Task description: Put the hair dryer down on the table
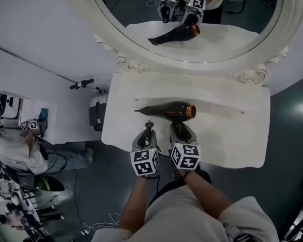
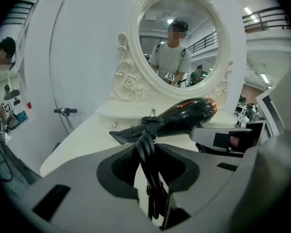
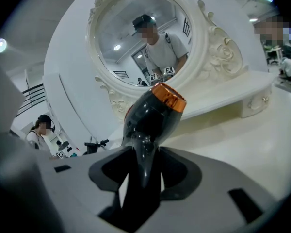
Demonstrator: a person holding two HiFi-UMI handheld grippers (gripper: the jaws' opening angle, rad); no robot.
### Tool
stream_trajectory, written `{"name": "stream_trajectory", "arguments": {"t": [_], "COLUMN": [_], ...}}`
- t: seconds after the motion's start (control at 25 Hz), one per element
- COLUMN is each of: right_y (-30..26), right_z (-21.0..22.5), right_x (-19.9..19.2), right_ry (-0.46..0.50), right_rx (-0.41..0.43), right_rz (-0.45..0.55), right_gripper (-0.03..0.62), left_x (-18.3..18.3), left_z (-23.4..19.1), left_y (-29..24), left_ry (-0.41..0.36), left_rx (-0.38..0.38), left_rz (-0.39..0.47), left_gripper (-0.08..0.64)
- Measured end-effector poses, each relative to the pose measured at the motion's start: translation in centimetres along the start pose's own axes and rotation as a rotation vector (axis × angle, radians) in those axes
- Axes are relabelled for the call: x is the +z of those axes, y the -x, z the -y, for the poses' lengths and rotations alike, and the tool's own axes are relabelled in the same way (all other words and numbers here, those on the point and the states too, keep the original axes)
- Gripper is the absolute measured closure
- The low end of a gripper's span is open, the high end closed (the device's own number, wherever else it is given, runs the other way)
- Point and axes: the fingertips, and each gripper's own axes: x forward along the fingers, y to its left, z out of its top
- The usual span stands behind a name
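A black hair dryer (image 1: 171,111) with an orange rear ring lies level across the white dressing table (image 1: 232,135), nozzle to the left; I cannot tell whether it touches the top. My right gripper (image 1: 180,130) is shut on its handle, which runs between the jaws in the right gripper view (image 3: 143,171), with the dryer body (image 3: 153,113) above. My left gripper (image 1: 148,131) is shut on the bundled black cord (image 2: 150,164) beside the handle. From the left gripper view the hair dryer (image 2: 184,114) shows just beyond the cord, with the right gripper's body (image 2: 228,140) at its right.
An ornate oval mirror (image 1: 126,59) stands at the table's back edge and reflects the dryer and both grippers. A small shelf (image 3: 233,93) runs under the mirror. A person (image 1: 15,153) sits at the far left on the floor side, near a scooter handlebar (image 1: 82,83).
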Motion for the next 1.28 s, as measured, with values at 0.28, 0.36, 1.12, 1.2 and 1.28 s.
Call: {"name": "stream_trajectory", "arguments": {"t": [0.28,0.36,1.12,1.2,1.28], "right_y": [-0.2,-0.4,-2.8,-3.1,-3.3], "right_z": [0.7,1.2,4.4,4.8,5.1], "right_x": [-1.4,-1.8,-2.2,-2.3,-2.8], "right_ry": [0.051,0.061,-0.002,-0.013,-0.025], "right_rx": [-0.015,-0.02,-0.046,-0.051,-0.056], "right_rz": [-0.048,-0.067,-0.15,-0.161,-0.175], "right_gripper": [0.408,0.408,0.407,0.407,0.407], "left_x": [-0.8,-1.3,-0.5,-0.5,-0.8], "left_z": [0.8,0.9,1.9,2.0,2.0], "left_y": [-0.6,-0.8,-3.4,-3.9,-4.2], "left_ry": [-0.013,-0.008,-0.031,-0.035,-0.037], "left_rx": [-0.004,-0.003,-0.004,-0.008,-0.01], "left_rz": [-0.022,-0.033,-0.075,-0.081,-0.092], "left_gripper": [0.465,0.466,0.469,0.469,0.469]}}
